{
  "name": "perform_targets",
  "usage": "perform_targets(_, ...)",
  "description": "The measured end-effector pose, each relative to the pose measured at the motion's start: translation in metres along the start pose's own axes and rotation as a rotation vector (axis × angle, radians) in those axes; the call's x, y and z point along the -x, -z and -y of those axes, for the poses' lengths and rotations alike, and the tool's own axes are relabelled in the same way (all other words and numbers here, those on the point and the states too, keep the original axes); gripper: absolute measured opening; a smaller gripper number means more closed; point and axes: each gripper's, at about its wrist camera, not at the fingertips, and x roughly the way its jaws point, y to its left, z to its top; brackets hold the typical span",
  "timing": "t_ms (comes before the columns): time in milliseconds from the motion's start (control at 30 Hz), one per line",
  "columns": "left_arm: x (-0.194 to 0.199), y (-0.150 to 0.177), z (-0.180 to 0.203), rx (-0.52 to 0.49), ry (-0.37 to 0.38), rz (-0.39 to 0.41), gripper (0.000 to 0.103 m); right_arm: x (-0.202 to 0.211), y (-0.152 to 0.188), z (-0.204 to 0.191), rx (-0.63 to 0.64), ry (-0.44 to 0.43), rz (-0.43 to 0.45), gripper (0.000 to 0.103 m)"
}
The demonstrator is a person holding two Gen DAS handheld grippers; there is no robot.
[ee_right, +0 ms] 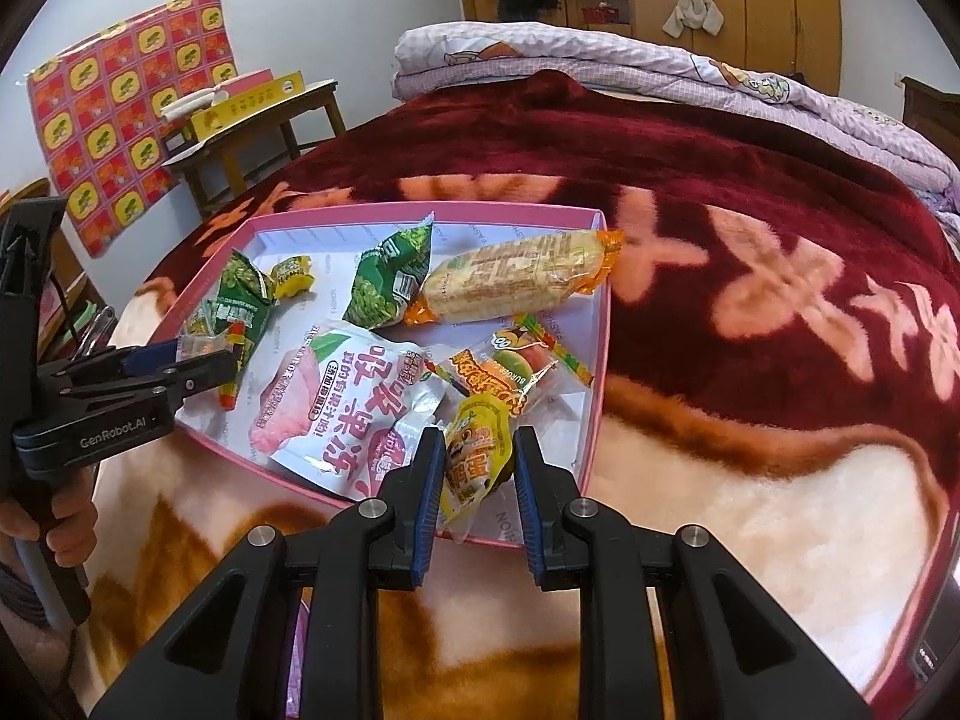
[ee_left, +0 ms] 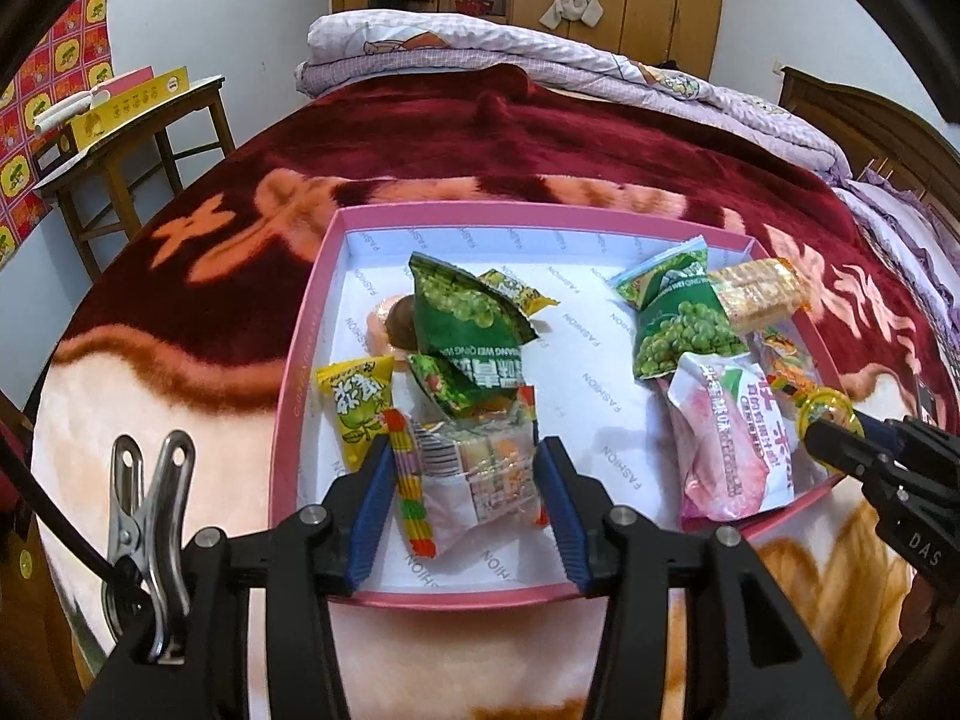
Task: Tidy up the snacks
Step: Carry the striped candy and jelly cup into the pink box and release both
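A pink box (ee_left: 300,372) (ee_right: 594,372) lies on the bed with several snack packs in it. My left gripper (ee_left: 468,468) is shut on a clear candy packet (ee_left: 480,468) with a striped edge, over the box's near left part; it also shows in the right wrist view (ee_right: 210,369). My right gripper (ee_right: 477,468) is shut on a yellow jelly pouch (ee_right: 477,456) at the box's near right corner; it shows in the left wrist view (ee_left: 840,438). Green pea bags (ee_left: 468,324) (ee_right: 390,288), a pink-and-white pouch (ee_left: 732,438) (ee_right: 354,402) and a long cracker pack (ee_right: 516,279) lie inside.
The bed is covered by a dark red and cream blanket (ee_right: 750,228). A folded lilac quilt (ee_left: 540,54) lies at the far end. A wooden side table (ee_left: 126,138) with a yellow box stands at the left. Wardrobes line the back wall.
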Motion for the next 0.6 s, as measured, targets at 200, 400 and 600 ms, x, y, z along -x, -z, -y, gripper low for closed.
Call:
perform_targets(200, 0.002, 0.002, 0.000, -0.004, 0.012, -0.014, 0.052, 0.002, 0.000, 0.000, -0.005, 0.000, 0.005, 0.024)
perform_targets(400, 0.005, 0.004, 0.001, -0.004, 0.016, -0.013, 0.060, 0.011, -0.001, -0.004, 0.007, -0.008, 0.038, 0.034)
perform_targets(600, 0.018, 0.005, 0.003, -0.001, 0.031, 0.011, 0.066, 0.016, -0.002, -0.009, 0.010, -0.021, 0.046, 0.044)
